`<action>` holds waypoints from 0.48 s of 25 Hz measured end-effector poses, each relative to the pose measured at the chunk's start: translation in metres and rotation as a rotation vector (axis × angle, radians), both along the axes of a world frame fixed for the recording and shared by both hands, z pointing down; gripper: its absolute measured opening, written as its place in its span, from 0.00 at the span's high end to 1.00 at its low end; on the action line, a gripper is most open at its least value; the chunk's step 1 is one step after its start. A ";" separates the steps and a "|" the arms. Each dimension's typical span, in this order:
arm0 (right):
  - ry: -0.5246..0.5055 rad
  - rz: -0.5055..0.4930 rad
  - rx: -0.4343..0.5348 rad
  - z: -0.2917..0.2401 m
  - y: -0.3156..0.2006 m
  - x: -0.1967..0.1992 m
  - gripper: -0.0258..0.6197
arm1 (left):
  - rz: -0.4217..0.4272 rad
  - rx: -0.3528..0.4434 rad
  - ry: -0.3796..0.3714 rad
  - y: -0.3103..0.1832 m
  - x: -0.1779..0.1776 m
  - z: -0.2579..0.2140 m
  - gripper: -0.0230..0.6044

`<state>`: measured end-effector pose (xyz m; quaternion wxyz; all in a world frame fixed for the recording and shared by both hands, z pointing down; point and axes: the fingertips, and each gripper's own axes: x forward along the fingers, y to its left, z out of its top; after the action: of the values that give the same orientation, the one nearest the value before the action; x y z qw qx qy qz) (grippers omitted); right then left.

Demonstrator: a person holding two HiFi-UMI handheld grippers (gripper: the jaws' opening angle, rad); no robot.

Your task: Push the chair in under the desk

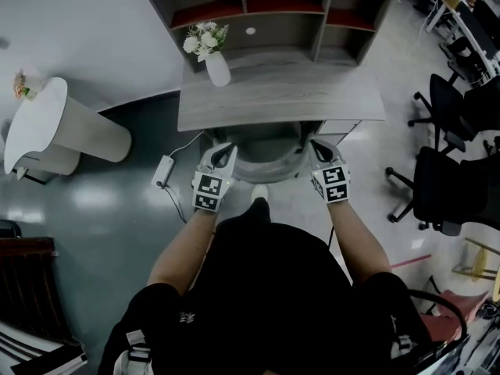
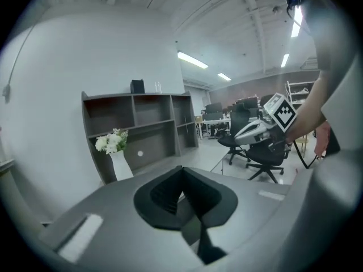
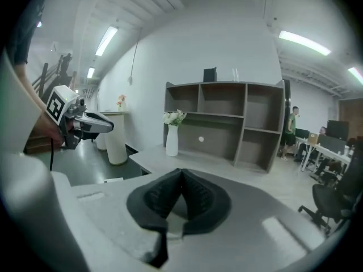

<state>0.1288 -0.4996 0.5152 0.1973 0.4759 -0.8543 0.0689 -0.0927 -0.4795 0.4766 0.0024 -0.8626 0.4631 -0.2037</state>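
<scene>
The grey chair stands with its seat under the wooden desk; only its rounded back shows at the desk's front edge. My left gripper is at the left end of that back and my right gripper at the right end, both close against it. In the left gripper view the left gripper's black pads meet at the tips with nothing between them. The right gripper is shut the same way. The chair is hidden in both gripper views, which look over the desk top.
A white vase of flowers stands on the desk's back left, in front of a grey shelf unit. A white round stand is at the left. A power brick with cable lies on the floor. Black office chairs stand at the right.
</scene>
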 end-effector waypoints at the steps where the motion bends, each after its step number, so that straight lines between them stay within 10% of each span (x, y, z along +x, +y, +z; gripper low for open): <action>1: -0.004 0.003 0.001 -0.001 0.001 0.000 0.96 | -0.004 0.013 0.000 0.000 -0.002 -0.006 0.95; 12: -0.046 0.028 -0.022 0.006 0.021 0.005 0.96 | -0.012 0.061 -0.002 0.017 -0.004 -0.024 0.95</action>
<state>0.1334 -0.4790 0.5211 0.1819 0.4840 -0.8510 0.0918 -0.0971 -0.4625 0.4528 0.0279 -0.8590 0.4744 -0.1904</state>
